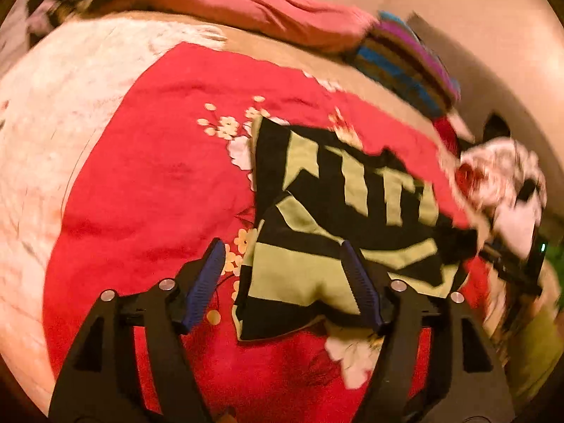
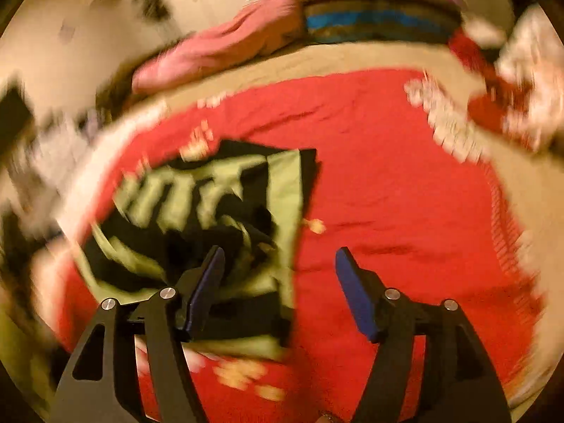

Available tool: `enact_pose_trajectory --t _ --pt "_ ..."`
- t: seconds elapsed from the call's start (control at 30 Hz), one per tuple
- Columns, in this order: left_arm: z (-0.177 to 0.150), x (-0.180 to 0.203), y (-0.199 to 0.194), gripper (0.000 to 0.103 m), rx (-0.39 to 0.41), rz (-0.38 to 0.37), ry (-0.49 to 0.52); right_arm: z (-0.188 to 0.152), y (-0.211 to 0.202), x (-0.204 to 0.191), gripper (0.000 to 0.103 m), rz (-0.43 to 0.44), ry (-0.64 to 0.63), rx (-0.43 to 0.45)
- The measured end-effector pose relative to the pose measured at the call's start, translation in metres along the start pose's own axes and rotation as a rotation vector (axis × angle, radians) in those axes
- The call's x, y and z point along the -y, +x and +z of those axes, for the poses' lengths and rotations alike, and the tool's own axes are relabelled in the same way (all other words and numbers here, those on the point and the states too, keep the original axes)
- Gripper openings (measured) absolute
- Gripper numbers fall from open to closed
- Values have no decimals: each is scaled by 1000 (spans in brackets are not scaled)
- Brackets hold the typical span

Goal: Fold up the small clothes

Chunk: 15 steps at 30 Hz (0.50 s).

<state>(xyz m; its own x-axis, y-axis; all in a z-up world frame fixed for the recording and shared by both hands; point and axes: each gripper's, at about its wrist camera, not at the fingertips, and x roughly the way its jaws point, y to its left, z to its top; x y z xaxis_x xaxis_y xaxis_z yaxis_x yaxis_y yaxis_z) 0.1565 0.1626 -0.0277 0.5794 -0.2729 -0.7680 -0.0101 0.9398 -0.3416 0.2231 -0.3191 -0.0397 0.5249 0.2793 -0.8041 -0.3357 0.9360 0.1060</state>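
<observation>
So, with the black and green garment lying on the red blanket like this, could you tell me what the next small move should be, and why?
Probably bring the left gripper down to pinch the garment's near edge. Both it and the right gripper stand open and hold nothing, and the cloth lies only partly folded and rumpled on the red blanket, so another fold seems due.

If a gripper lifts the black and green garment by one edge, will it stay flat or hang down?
The black and green garment probably hangs limp: its layers already lie creased and folded on the red blanket. It looks thin, so likely light, and its fold may fall open.
</observation>
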Motion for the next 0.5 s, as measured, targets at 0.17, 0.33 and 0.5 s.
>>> enact_pose_trajectory --t 0.17,0.33,0.5 --pt "11 13 25 66 -44 52 94 -12 29 -34 65 -147 -303 -46" --pt "32 19 55 67 -93 86 118 -1 42 -67 65 -124 -488 -5" --pt "41 27 82 66 -130 108 113 12 58 -87 64 -114 -595 -22"
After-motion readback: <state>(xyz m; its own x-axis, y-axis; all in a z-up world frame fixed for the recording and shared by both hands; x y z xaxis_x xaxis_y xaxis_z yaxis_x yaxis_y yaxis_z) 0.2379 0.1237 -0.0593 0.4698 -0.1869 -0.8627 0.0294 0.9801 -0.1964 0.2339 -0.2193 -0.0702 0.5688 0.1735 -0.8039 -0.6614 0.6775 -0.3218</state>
